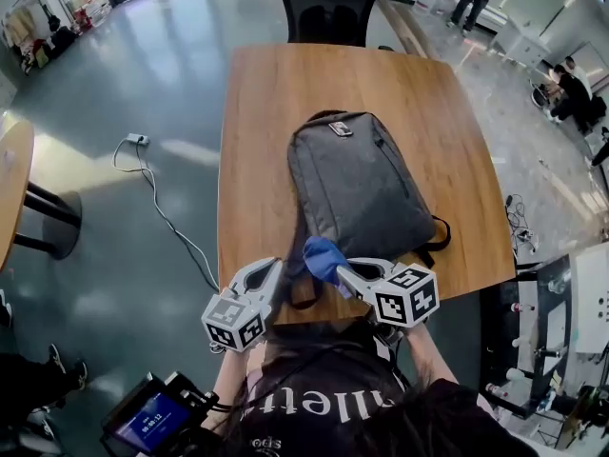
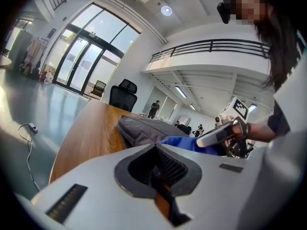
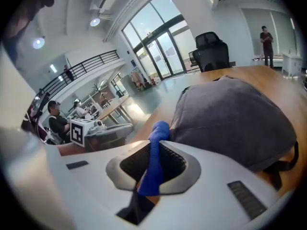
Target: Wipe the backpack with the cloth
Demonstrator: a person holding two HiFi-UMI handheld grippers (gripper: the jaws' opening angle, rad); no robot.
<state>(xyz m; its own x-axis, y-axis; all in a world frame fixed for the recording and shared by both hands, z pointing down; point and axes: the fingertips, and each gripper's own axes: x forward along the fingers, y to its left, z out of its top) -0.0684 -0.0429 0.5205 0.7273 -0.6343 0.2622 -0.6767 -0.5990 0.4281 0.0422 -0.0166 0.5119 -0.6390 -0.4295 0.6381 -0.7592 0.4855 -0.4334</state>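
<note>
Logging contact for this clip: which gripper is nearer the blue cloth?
Right. The right gripper is shut on the blue cloth at the backpack's near edge. The left gripper, shut and empty, sits just left of the cloth, apart from it.

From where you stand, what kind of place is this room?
Probably an open office or lab hall: a wooden table with a black office chair, tall glass doors onto a polished floor, and a railed mezzanine above.
</note>
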